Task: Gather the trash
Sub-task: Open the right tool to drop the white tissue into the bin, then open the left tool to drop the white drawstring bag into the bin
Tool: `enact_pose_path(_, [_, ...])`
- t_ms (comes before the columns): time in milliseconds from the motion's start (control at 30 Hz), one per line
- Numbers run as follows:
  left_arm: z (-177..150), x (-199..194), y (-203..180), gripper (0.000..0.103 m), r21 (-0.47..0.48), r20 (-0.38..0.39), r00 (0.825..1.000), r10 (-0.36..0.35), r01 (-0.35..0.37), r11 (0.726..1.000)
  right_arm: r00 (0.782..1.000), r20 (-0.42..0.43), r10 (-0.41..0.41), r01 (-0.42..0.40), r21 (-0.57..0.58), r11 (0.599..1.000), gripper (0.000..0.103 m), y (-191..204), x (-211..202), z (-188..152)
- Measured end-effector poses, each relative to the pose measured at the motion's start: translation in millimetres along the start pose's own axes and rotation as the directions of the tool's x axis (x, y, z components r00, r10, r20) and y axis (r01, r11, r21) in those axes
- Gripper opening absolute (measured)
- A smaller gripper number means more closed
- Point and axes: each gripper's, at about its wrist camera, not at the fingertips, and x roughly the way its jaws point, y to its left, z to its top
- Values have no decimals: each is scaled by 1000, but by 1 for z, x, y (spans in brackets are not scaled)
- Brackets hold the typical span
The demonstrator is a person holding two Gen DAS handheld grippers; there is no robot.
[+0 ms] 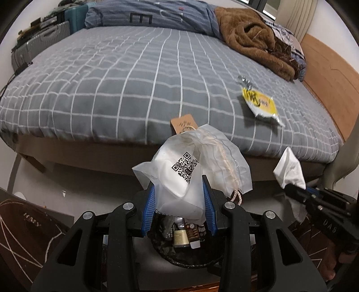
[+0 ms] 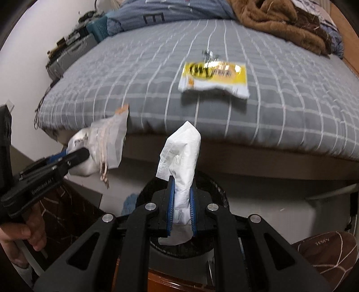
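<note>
My left gripper (image 1: 179,193) is shut on a translucent plastic bag (image 1: 190,166) with a QR code, a string and a brown tag, held above a black trash bin (image 1: 186,262) with rubbish inside. It also shows in the right wrist view (image 2: 83,155), with the bag (image 2: 105,141). My right gripper (image 2: 181,191) is shut on a crumpled white tissue (image 2: 182,157), above the bin's rim (image 2: 215,191). The tissue shows in the left wrist view (image 1: 289,170) with the right gripper (image 1: 291,188). A yellow snack wrapper (image 1: 260,102) (image 2: 215,76) lies on the bed, with a small silver wrapper (image 1: 245,80) (image 2: 209,55) behind it.
The bed (image 1: 125,85) has a grey checked cover, a brown blanket (image 1: 253,38) and a blue pillow (image 1: 152,13) at its far side. Suitcases (image 1: 44,42) stand at the far left. Brown slippers (image 2: 325,253) and a dark box (image 1: 27,229) lie on the floor.
</note>
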Motion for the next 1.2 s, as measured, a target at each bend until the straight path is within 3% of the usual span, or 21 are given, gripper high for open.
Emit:
enact_pose_path(500, [-24, 56, 3, 37, 29, -142, 990, 12, -8, 1000, 980, -200, 14, -19, -21, 1000, 12, 8, 80, -27])
enact_pose_path(800, [-32, 81, 11, 37, 32, -187, 981, 57, -52, 998, 966, -257, -14, -1, -60, 998, 15, 18, 115, -27])
enact_pose_path(867, [-33, 88, 12, 37, 37, -197, 978, 66, -60, 998, 964, -265, -17, 3, -54, 999, 19, 17, 118, -27])
enact_pose_path(1033, [-35, 95, 10, 37, 50, -210, 975, 72, -62, 997, 968, -250, -27, 16, -46, 999, 45, 13, 115, -29])
enact_pose_path(1200, [-37, 103, 7, 37, 55, -224, 972, 70, -59, 997, 972, -234, -37, 26, -48, 998, 62, 12, 109, -27])
